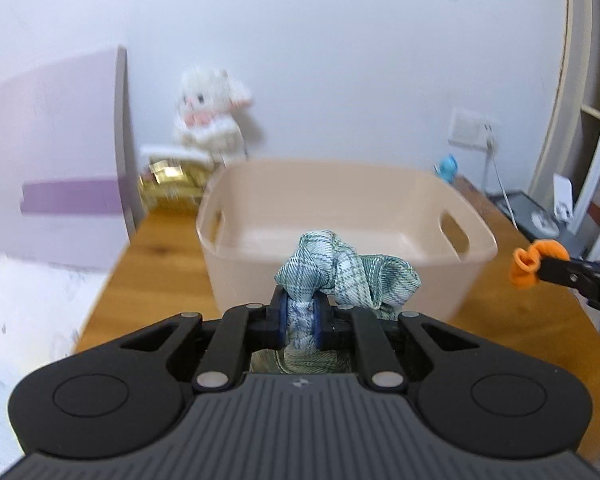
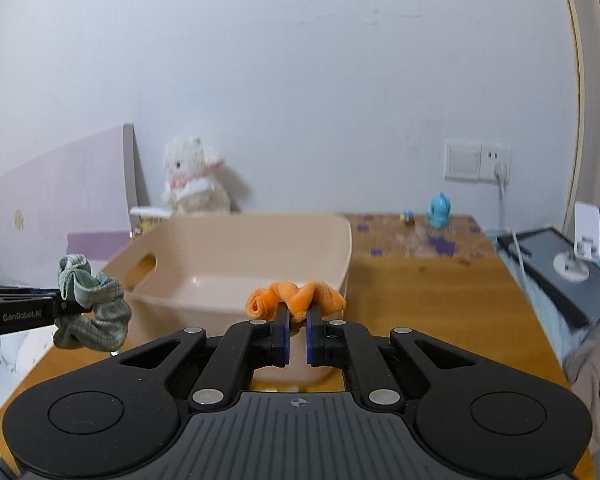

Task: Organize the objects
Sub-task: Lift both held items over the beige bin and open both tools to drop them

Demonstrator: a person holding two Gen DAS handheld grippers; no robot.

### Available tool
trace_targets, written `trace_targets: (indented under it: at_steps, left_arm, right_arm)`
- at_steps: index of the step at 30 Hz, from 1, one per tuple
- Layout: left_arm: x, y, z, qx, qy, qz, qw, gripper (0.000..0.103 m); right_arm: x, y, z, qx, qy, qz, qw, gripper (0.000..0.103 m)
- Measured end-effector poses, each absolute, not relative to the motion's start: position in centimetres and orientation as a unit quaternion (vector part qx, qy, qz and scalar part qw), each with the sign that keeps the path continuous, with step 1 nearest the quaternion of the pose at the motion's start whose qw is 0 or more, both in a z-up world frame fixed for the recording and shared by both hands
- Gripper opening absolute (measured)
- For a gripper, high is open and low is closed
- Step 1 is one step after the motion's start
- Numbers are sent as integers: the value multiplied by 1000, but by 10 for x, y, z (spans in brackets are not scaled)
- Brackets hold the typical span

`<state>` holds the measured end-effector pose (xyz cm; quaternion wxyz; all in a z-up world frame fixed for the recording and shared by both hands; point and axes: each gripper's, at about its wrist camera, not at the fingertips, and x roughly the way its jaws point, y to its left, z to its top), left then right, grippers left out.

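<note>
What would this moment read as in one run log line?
left gripper: shut on green plaid scrunchie | right gripper: shut on orange scrunchie | both near beige basket

You are working under soft, even indoor light; the plush rabbit and basket are smearing with motion blur in your left view, while fisheye distortion is bending both frames' dark-cornered edges.

Wooden table bearing beige bin
</note>
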<state>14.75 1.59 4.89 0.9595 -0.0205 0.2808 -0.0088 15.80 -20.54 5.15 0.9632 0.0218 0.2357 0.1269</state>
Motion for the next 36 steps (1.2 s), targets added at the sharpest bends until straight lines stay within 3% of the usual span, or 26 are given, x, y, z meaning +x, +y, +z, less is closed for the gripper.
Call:
trace_targets:
  at_steps: [7, 22, 26, 27, 28, 29, 32, 34, 36]
  left_arm:
    - [194, 16, 61, -2, 257, 10, 966, 14]
    - [297, -3, -10, 46, 367, 6, 929, 15]
    - [303, 4, -17, 28, 387, 11, 922, 26]
    - [302, 4, -16, 28, 385, 12, 923, 27]
    - [300, 4, -15, 31, 382, 14, 923, 34]
    - [298, 5, -13, 35, 378, 15, 925, 48]
    - [286, 4, -1, 41, 355, 17, 934, 69]
    - [277, 5, 10, 37, 340, 21, 939, 79]
    - [267, 6, 21, 33, 327, 22, 944, 82]
  right_arm:
    - [205, -188, 58, 4, 234, 133, 963, 7]
    - [281, -151, 0, -51, 357, 141, 922, 8]
    - [277, -150, 3, -47, 351, 143, 924, 49]
    - [274, -151, 6, -46, 344, 143, 927, 52]
    - [272, -152, 11, -45, 338, 142, 929, 56]
    - [269, -152, 15, -43, 332, 142, 932, 61]
    - [257, -154, 29, -35, 315, 139, 938, 73]
    - [248, -154, 39, -37, 304, 136, 942, 79]
    - [237, -154, 48, -39, 295, 135, 945, 84]
